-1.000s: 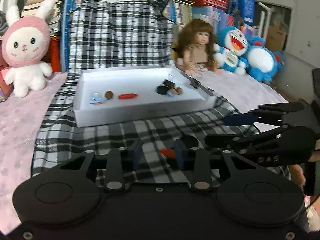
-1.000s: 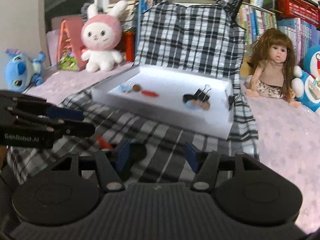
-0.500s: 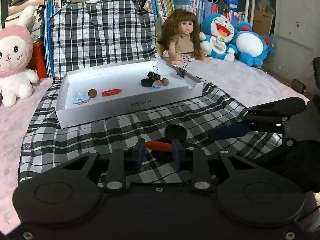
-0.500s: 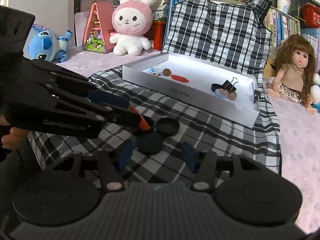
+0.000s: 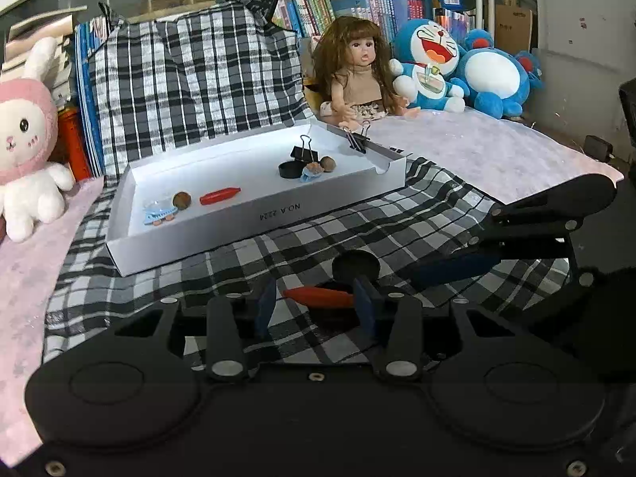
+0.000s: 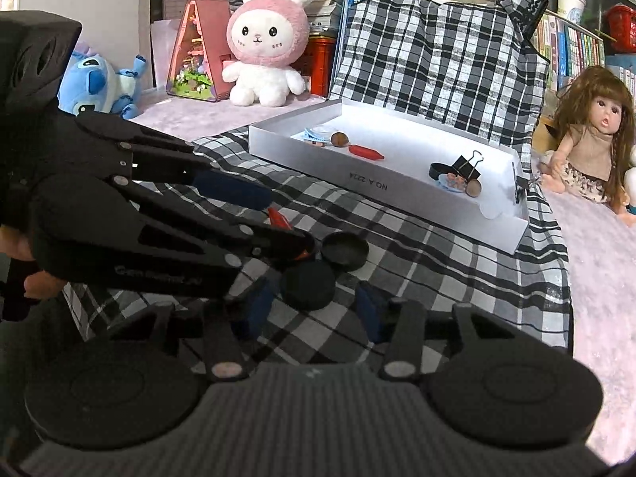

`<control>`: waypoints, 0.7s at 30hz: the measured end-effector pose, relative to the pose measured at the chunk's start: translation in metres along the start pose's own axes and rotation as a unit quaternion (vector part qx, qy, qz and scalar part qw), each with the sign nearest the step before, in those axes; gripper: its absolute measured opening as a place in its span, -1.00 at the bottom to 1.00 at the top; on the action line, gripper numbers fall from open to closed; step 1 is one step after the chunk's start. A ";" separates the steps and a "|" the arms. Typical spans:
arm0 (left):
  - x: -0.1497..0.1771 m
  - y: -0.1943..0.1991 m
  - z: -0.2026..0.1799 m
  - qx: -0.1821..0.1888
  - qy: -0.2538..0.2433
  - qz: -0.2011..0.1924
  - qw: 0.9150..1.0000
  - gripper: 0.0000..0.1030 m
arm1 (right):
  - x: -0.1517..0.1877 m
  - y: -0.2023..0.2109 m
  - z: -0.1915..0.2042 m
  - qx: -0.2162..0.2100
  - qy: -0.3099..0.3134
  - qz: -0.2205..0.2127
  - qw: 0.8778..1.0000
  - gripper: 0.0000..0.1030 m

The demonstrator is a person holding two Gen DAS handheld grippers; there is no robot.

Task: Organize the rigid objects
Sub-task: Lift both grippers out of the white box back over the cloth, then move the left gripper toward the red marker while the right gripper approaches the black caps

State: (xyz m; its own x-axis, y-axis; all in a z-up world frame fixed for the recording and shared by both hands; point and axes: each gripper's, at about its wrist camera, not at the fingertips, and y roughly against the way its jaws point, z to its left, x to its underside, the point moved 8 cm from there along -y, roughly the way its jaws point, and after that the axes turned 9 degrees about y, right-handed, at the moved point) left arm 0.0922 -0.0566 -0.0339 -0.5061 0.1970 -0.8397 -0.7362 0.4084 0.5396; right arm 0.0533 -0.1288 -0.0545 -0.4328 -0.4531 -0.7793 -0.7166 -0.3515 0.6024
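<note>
Left jaws (image 5: 314,306) just widened around red piece (image 5: 318,297), apparently unpinched; right jaws (image 6: 314,306) narrowing around black disc (image 6: 308,284), not touching. Crowded grippers may knock either away.

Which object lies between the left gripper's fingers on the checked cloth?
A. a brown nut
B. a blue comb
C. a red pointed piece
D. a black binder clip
C: in the left wrist view the red pointed piece lies across the gap of the left gripper on the cloth; the clips, nuts and blue pieces lie in the white tray.
</note>
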 end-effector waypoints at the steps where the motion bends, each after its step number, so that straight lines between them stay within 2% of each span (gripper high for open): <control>1: 0.000 -0.001 0.001 0.004 0.006 0.002 1.000 -0.20 | 0.000 0.000 0.000 0.000 0.000 0.000 1.000 0.08; 6: 0.001 -0.005 0.002 0.023 0.026 0.010 0.999 -0.32 | 0.000 0.000 0.001 -0.002 -0.001 -0.002 1.000 0.00; 14: -0.007 0.007 0.006 0.027 0.047 -0.006 0.998 -0.72 | -0.002 0.000 -0.001 0.002 -0.011 -0.007 1.000 -0.28; 21: -0.012 0.016 0.020 0.016 0.069 -0.011 0.997 -0.77 | -0.002 0.000 0.000 0.008 -0.009 -0.008 1.000 -0.28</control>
State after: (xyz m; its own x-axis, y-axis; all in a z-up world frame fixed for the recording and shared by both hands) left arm 0.0955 -0.0349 -0.0170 -0.5494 0.0641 -0.8331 -0.7341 0.4392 0.5179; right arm 0.0544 -0.1283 -0.0534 -0.4311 -0.4321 -0.7922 -0.7320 -0.3459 0.5870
